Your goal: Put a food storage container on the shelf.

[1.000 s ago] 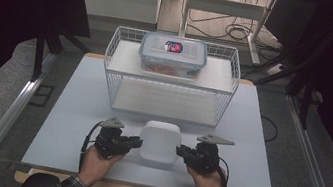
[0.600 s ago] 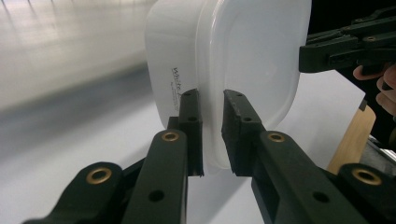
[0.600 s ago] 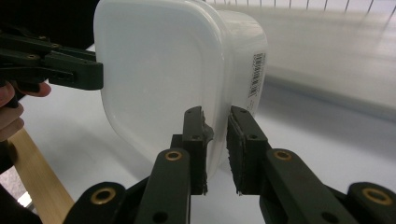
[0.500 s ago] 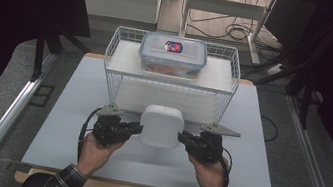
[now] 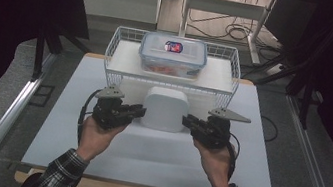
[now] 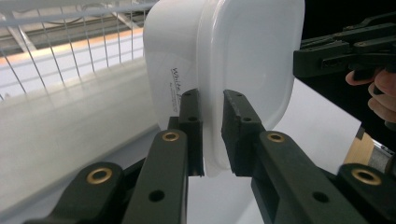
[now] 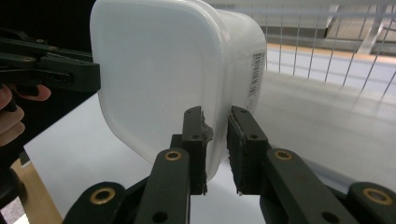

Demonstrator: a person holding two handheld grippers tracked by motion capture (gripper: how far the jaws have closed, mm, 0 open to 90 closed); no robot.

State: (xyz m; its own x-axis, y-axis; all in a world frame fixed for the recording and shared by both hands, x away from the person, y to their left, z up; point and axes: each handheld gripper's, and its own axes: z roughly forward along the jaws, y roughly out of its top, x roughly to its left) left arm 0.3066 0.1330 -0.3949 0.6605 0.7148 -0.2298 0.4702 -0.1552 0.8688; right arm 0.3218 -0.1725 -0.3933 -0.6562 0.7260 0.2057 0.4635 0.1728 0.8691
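My left gripper (image 5: 137, 110) is clamped on the rim of the white container (image 5: 165, 108) at its left edge, and my right gripper (image 5: 189, 121) is clamped on the rim at the opposite edge; in each gripper view the lip sits pinched between the two black pads. Between them the container hangs clear of the white table (image 5: 66, 108), just in front of the wire basket (image 5: 123, 41). I judge this to be the carrying step: the box is lifted and on its way to the basket. The next move calls for both hands travelling together, high enough to clear the front wire wall. The container lies flat, lid upward, near square with rounded corners, so I cannot tell its long axis. A clear lidded box (image 5: 173, 56) already sits at the back of the basket.
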